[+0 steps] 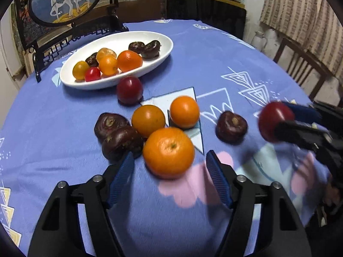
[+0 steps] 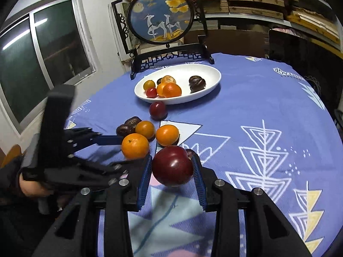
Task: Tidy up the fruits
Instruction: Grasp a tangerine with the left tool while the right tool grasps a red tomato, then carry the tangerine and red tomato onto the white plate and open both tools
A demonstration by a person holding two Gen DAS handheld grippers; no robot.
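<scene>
My left gripper (image 1: 169, 162) is open, its blue pads on either side of a large orange (image 1: 168, 152) on the blue tablecloth. My right gripper (image 2: 172, 169) is shut on a dark red plum (image 2: 172, 166) and holds it above the cloth; it also shows in the left wrist view (image 1: 275, 124). Two more oranges (image 1: 148, 120) (image 1: 184, 111), another red plum (image 1: 129, 90) and dark brown water chestnuts (image 1: 231, 126) (image 1: 119, 138) lie loose nearby. A white oval dish (image 1: 163, 52) at the back holds oranges, small tomatoes and chestnuts.
A framed round deer picture on a black stand (image 2: 160, 17) stands behind the dish (image 2: 212, 72). Wooden chairs (image 1: 300, 64) stand at the table's far right. A window (image 2: 42, 49) is on the left wall.
</scene>
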